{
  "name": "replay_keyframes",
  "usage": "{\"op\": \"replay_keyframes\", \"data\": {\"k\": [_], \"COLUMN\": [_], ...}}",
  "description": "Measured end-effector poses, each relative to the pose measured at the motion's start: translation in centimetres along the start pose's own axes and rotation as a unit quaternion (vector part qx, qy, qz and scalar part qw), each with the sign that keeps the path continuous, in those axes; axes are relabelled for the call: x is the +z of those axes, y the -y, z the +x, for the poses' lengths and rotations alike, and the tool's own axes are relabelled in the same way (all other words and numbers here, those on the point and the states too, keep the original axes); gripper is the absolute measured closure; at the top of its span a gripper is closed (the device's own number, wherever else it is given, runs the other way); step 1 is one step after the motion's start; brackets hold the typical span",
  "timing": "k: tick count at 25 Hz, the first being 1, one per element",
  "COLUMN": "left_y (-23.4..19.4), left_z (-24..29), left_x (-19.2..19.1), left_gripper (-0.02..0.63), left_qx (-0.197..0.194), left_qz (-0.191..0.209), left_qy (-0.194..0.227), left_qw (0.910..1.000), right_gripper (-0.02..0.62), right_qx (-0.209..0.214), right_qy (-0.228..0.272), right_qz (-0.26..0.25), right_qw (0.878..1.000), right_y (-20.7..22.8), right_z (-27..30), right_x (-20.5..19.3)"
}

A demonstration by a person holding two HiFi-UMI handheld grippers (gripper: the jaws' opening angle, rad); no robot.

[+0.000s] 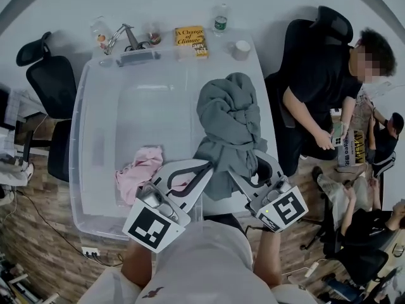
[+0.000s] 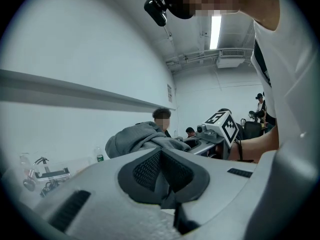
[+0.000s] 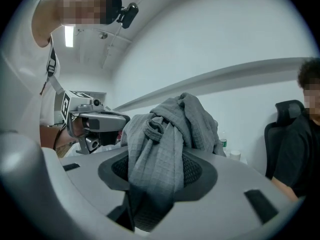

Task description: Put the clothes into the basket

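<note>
Grey cloth fills the near field. The right gripper point(image 1: 245, 163) point(image 3: 157, 169) has its jaws partly closed on a thick fold of the grey garment point(image 1: 228, 119) point(image 3: 165, 129), which bulges up from between the pads in a twisted bundle. Beside it, the left gripper point(image 1: 207, 166) point(image 2: 161, 151) has its jaws drawn together until the pads meet. Its tips lie against the lower left edge of the same garment (whether any cloth is caught there cannot be told from either view).

The garment is held up in front of the person, over the right-hand side of the basket point(image 1: 79, 138) – a clear plastic tub on a white table point(image 1: 264, 90) – and is not yet inside it. A pink garment point(image 1: 140, 170) lies crumpled in the near part of the basket, just left of the left gripper.

Beyond the basket, along the far edge of the table, stand a metal rack point(image 1: 130, 43), a yellow book point(image 1: 191, 40), a bottle point(image 1: 220, 19) and a cup point(image 1: 241, 49). A black office chair point(image 1: 47, 75) stands to the left of the table – a seated person point(image 1: 323, 75) in dark clothing is to its right.
</note>
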State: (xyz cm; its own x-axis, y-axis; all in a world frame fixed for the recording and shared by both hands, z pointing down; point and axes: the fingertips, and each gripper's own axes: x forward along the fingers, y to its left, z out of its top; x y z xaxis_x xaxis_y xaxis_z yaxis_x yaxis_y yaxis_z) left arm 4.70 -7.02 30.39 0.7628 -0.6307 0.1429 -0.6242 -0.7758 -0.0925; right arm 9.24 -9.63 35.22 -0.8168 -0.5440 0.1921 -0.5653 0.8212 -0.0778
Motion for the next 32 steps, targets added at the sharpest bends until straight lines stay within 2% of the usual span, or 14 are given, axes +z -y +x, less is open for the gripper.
{"op": "replay_keyframes", "data": {"k": [9, 14, 19, 32], "left_y": [-0.9, -2.1, -2.3, -4.2], "left_z": [-3.6, -7.3, -9.0, -16.5], "left_x": [0.9, 1.1, 0.6, -2.7], "left_gripper": [0.6, 0.6, 0.6, 0.6], "left_qx": [0.04, 0.074, 0.11, 0.223], "left_qz": [0.002, -0.008, -0.018, -0.058], "left_qy": [0.014, 0.023, 0.027, 0.01], "left_qw": [0.9991, 0.997, 0.9934, 0.9731], "right_gripper": [0.402, 0.402, 0.402, 0.402], "right_qx": [0.043, 0.085, 0.129, 0.241], "right_qy": [0.017, 0.014, 0.013, -0.04], "right_qz": [-0.041, -0.06, -0.074, -0.098], "right_qw": [0.998, 0.994, 0.989, 0.965], "right_y": [-3.3, -6.6, -8.0, -14.6], "right_z": [1.4, 3.7, 4.8, 10.5], "right_x": [3.9, 5.4, 5.5, 3.6]}}
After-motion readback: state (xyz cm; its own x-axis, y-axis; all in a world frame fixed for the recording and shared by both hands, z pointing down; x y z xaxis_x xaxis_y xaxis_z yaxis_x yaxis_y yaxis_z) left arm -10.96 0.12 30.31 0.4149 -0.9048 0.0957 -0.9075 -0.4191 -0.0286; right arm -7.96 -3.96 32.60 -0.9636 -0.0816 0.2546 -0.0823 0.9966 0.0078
